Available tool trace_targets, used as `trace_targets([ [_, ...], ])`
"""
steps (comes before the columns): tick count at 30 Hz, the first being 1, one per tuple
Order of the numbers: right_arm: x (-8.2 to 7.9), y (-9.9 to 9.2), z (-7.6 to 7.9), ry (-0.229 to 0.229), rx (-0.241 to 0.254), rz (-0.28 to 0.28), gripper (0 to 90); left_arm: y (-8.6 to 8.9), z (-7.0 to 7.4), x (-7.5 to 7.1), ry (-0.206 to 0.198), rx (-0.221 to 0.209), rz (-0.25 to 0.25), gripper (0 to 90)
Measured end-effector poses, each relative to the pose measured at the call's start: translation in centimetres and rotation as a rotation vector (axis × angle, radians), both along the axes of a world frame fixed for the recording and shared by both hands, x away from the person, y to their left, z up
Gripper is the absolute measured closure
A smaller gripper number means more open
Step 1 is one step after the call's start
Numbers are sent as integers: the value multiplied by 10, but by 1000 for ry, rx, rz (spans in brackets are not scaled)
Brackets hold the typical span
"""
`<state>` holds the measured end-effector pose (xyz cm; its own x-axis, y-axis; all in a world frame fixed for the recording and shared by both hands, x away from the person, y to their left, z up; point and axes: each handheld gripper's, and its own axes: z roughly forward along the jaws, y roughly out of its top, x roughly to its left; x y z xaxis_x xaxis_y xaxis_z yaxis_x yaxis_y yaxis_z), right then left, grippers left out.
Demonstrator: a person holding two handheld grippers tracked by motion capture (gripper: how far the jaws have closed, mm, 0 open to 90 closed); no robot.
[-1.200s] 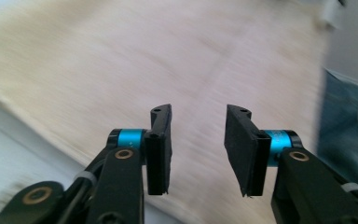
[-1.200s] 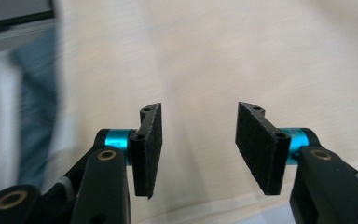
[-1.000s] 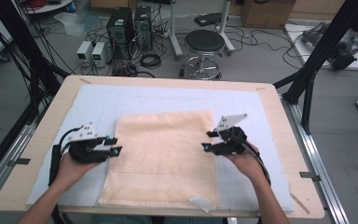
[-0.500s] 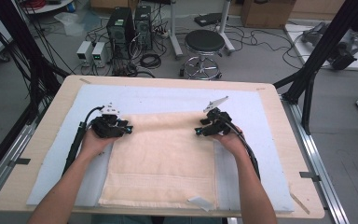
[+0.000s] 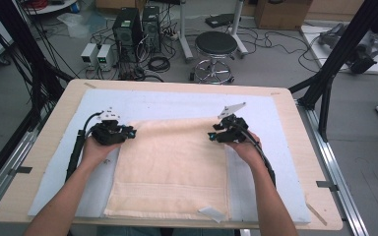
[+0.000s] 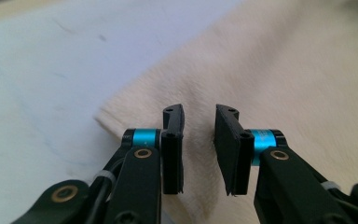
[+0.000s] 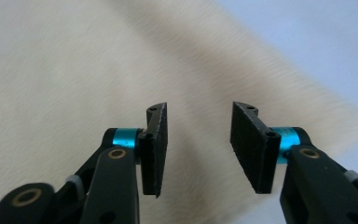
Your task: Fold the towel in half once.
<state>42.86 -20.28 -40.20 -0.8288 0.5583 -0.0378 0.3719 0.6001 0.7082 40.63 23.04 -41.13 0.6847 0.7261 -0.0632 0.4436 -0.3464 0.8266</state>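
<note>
clearly soft, light and floppy, the cream towel (image 5: 172, 167) lies flat mid-table, so we grab its two far corners, where our left gripper (image 6: 199, 140) and right gripper (image 7: 199, 144), jaws apart, have just been narrowing over the cloth without yet pinching it.

Your left gripper (image 5: 127, 132) and right gripper (image 5: 215, 134) sit at far corners of towel (image 5: 172, 167), jaws apart, gap over cloth. Between them, towel's far edge lies flat, nothing standing, easy pass. Blue mat (image 5: 177, 105) beyond towel bare up to table (image 5: 285, 105) edge. Side strips of mat free too. Only clutter: small white tag (image 5: 211, 213) at towel's near right corner. Own cables trail along forearms.
</note>
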Motion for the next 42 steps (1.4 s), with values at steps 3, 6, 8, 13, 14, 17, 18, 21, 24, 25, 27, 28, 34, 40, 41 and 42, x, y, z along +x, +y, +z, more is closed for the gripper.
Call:
trace_targets([
  [3,15,-8,14,-15,9,-54,506,6,7,15,-12,-14,63,690],
  [6,31,-13,18,1,31,-86,469,5,2,33,33,14,91,635],
  [8,41,-12,11,32,4,-89,448,-1,-8,44,96,45,83,581],
  [13,55,-10,-16,139,2,-91,445,-6,-24,52,160,39,94,572],
  [14,55,-8,-19,184,3,-86,546,-5,-23,52,167,33,69,711],
  [17,53,-6,-14,213,10,-31,783,-8,-12,46,106,61,71,859],
  [18,51,-4,-7,168,4,-26,788,-6,-6,42,68,61,72,861],
  [21,33,-2,20,52,30,8,790,-3,17,21,-73,20,44,863],
  [24,1,-1,37,-39,30,91,773,2,26,-12,-135,10,-45,862],
  [25,-10,-3,37,-43,40,122,759,5,23,-24,-135,16,-78,862],
  [27,-30,-5,29,10,49,194,682,12,12,-45,-63,11,-178,855],
  [28,-39,-7,25,26,31,202,631,15,6,-54,-15,28,-226,838],
  [34,-59,-24,28,25,109,163,509,26,6,-69,-22,32,-259,652],
  [40,-60,6,15,59,46,212,428,21,-4,-47,-24,29,-147,531],
  [41,-60,10,11,76,35,225,420,19,-8,-44,-6,29,-133,509],
  [42,-60,13,7,92,27,239,418,17,-11,-41,11,29,-141,508],
])
